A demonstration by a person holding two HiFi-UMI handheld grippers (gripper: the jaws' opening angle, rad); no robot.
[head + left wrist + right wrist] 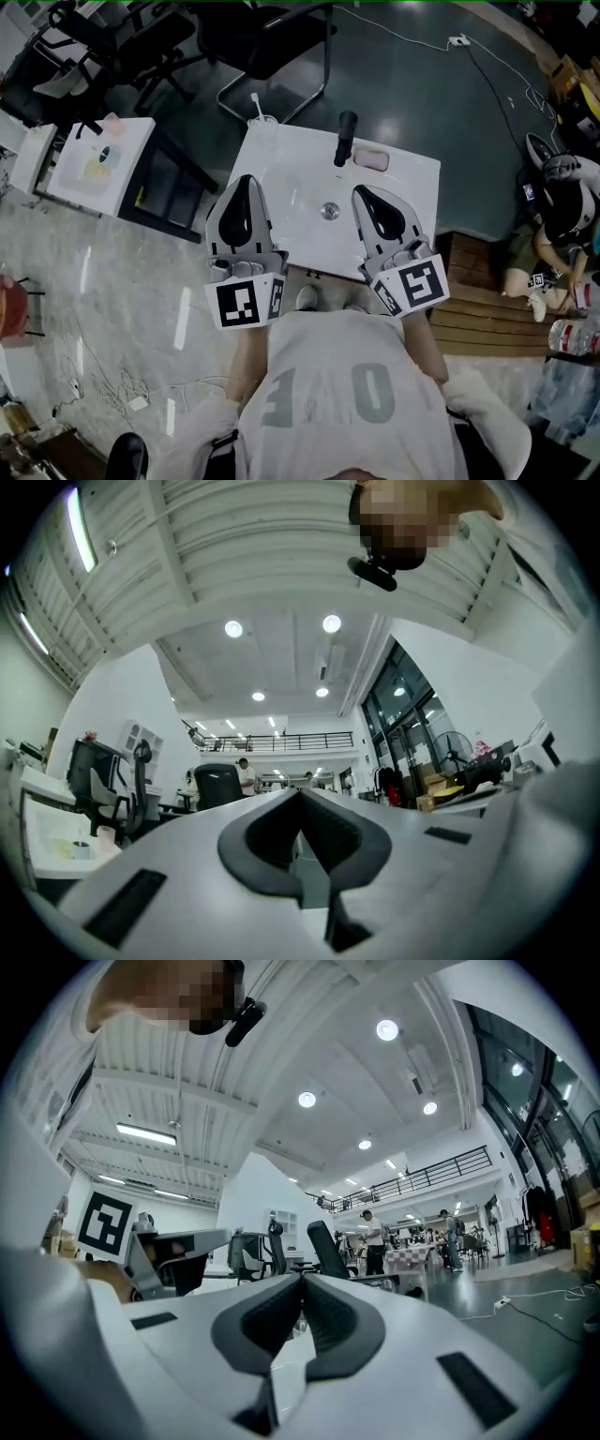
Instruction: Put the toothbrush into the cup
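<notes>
Hovering — left gripper (246, 186), right gripper (366, 197) — closed

The only legible print is a large grey "0" on the person's shirt (349, 367), its neighbouring characters unclear.

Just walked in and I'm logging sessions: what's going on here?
A person stands at a white sink, holding the left hand-held gripper and the right hand-held gripper above its near edge, both shut and empty. A toothbrush seems to stand in the cup at the far left corner; neither touches it.
</notes>
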